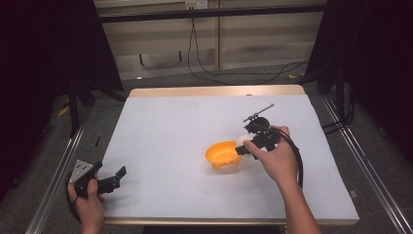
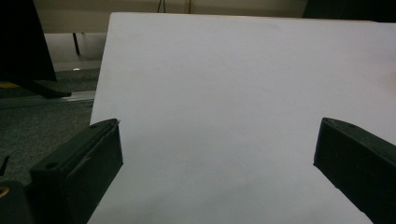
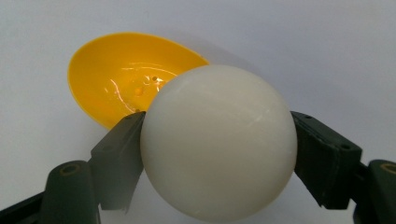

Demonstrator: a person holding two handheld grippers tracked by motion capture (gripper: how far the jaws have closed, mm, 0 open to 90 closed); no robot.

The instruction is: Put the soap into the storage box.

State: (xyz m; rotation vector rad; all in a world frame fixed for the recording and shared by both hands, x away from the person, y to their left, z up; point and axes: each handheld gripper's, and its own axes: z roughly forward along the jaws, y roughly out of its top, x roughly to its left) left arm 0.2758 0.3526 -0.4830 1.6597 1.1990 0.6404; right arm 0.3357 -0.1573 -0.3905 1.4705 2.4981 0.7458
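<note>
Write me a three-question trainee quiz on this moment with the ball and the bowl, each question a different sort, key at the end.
1. True or false: the right tongs are shut on the white ball.
2. Multiple choice: the yellow bowl lies A) under the left tongs, B) beside the right tongs near the middle of the table, C) on the floor.
3. Fill in: the left tongs are ____ and hold nothing, over the table at its near left corner.

Key: 1 true; 2 B; 3 open.
</note>
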